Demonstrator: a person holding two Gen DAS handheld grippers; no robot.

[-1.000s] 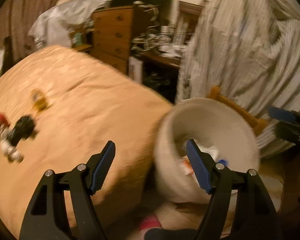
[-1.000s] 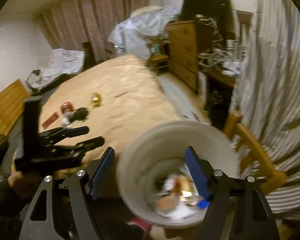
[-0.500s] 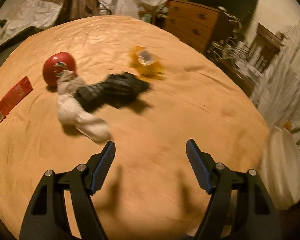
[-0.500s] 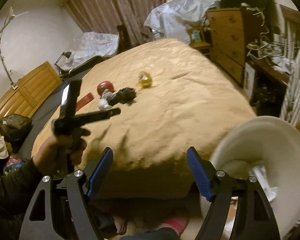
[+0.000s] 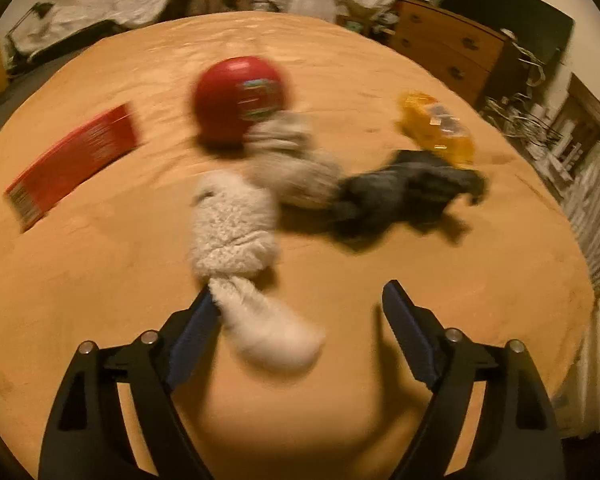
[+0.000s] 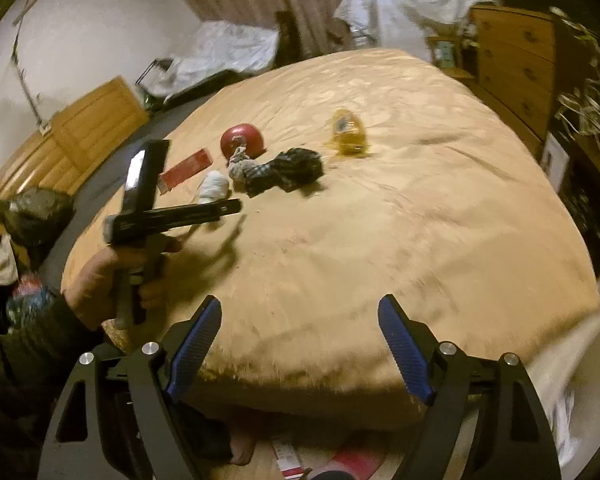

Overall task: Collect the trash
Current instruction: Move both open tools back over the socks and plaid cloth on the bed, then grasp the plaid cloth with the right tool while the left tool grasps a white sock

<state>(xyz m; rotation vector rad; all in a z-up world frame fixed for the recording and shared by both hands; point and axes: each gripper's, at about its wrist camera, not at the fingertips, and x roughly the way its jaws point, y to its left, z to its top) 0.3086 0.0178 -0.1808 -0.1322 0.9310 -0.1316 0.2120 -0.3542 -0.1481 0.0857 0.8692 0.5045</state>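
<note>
On the tan bed [image 5: 440, 292] lie a white fuzzy sock [image 5: 236, 232], a grey sock [image 5: 296, 168], a dark sock [image 5: 404, 196], a red round container [image 5: 238, 102], a flat red wrapper [image 5: 76, 160] and a yellow wrapper [image 5: 436, 128]. My left gripper [image 5: 300, 300] is open, low over the bed, with the white sock's near end between its fingers. It also shows in the right wrist view [image 6: 224, 210], next to the white sock [image 6: 214, 186]. My right gripper [image 6: 300, 316] is open and empty above the bed's near edge. The white bin [image 6: 572, 376] is at the lower right.
A wooden dresser [image 6: 516, 60] stands to the right of the bed. A chest [image 6: 84, 120] and covered piles stand to the left and behind. Red papers [image 6: 348, 460] lie on the floor below the bed edge.
My left gripper has swung from the bin to the bed and moved in close to the socks. My right gripper has turned left from the bin toward the bed.
</note>
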